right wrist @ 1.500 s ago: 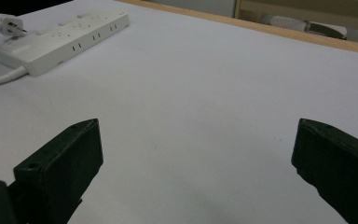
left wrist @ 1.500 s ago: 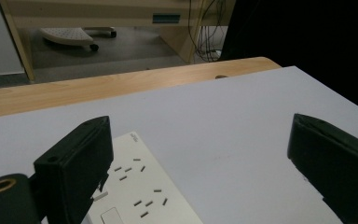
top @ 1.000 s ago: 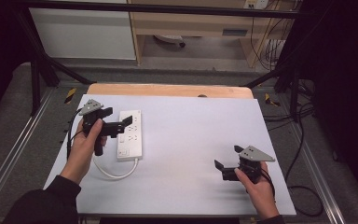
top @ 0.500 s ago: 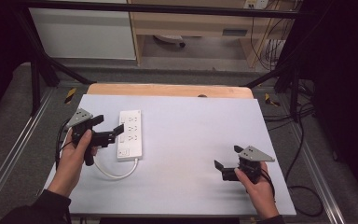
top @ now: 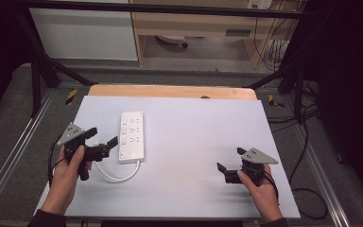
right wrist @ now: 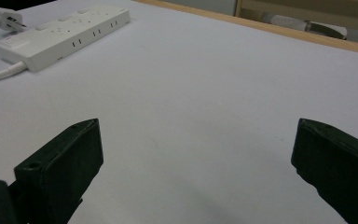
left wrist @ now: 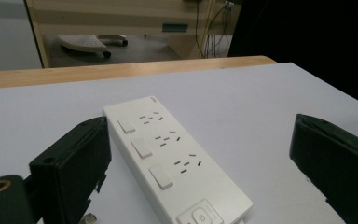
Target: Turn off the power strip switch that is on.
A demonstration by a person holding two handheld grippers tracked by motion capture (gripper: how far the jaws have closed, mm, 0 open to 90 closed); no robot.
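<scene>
Drawn back from the white power strip (top: pixel 132 136) since a second ago, when the left gripper (top: pixel 102 142) sat right at its near end; now just left of that end, apart from it. Strip itself unmoved: flat on the white table top (top: pixel 203 137), left of centre, long axis running away from the person, three socket groups with rocker switches (left wrist: pixel 142 148) along one side and a power button (left wrist: pixel 199 216) at the near end. White cord (top: pixel 118 174) looping out of the near end toward the left hand (top: pixel 71 168), with a white plug (right wrist: pixel 7 17) lying beyond the strip in the right gripper view. Left gripper wide open, jaws empty, strip's near end seen between them in the left gripper view. Right gripper (top: pixel 230 164) well apart at the near right of the table, likewise wide open and holding nothing, bare surface between its jaws. Wooden edge (top: pixel 170 91) along the far side of the table.
</scene>
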